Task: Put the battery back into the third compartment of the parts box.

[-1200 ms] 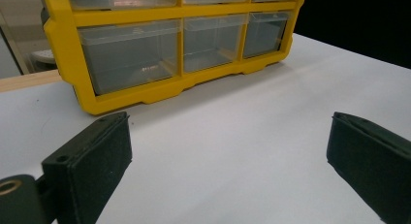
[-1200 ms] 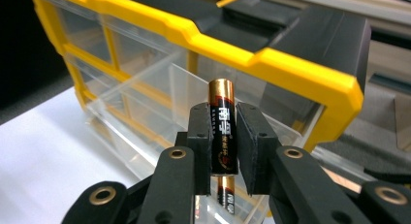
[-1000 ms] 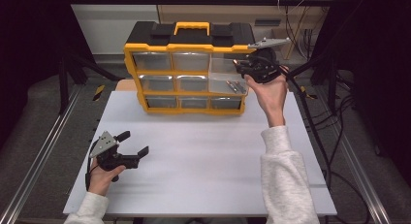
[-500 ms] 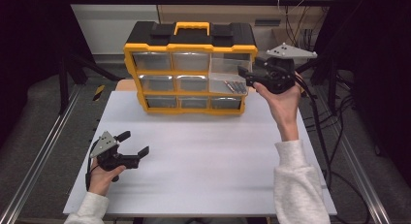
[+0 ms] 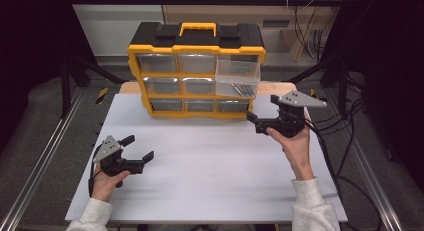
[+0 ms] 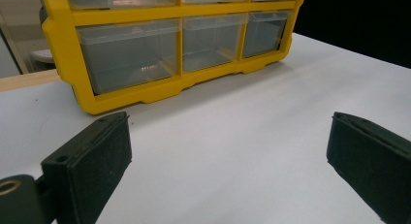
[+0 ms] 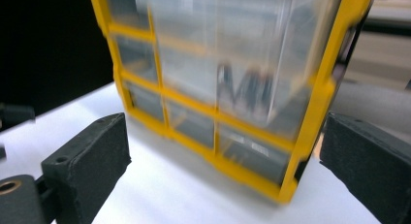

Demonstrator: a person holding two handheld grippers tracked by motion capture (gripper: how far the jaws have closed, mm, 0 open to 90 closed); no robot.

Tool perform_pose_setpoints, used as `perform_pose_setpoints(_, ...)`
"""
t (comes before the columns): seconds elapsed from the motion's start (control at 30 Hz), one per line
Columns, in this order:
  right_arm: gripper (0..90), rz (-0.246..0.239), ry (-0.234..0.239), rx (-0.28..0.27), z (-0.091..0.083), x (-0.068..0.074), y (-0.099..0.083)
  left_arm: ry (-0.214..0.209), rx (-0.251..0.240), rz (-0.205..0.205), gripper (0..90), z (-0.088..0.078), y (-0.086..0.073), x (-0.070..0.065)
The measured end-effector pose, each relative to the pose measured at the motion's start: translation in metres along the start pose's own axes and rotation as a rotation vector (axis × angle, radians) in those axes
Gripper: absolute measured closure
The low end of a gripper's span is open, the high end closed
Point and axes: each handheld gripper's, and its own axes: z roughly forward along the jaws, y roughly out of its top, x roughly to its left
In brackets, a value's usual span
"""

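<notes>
Two grippers spread, nothing between the jaws: right gripper (image 5: 256,122) has just opened and dropped below the pulled-out drawer (image 5: 239,75) (pens inside) of the yellow organizer (image 5: 196,71); left gripper (image 5: 138,150) idles in front. Drawer released.

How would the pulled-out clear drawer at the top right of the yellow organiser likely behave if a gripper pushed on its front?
The clear drawer sticks out of the yellow organiser, so it would probably slide back in easily. It looks like thin plastic, likely light and slightly flexible. The small dark items lying loose inside may shift or rattle when it moves.
</notes>
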Motion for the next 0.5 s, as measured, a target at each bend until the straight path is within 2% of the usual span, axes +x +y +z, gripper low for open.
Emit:
perform_pose_setpoints(0.17, 2.7, 0.044, 0.016, 0.02, 0.0, -0.004, -0.039, -0.004, 0.007, 0.004, 1.9, 0.001, -0.001, -0.001)
perform_pose_setpoints(0.37, 1.9, 0.068, 0.024, 0.046, -0.004, -0.012, -0.083, -0.005, 0.008, 0.006, 1.9, 0.002, -0.001, -0.001)
perform_pose_setpoints(0.43, 0.7, 0.063, 0.023, 0.069, -0.004, -0.015, -0.094, -0.006, 0.011, 0.011, 1.9, 0.002, -0.001, -0.002)
perform_pose_setpoints(0.5, 1.1, 0.057, 0.011, 0.064, -0.007, -0.016, -0.101, -0.007, 0.007, 0.011, 1.9, 0.002, -0.002, -0.003)
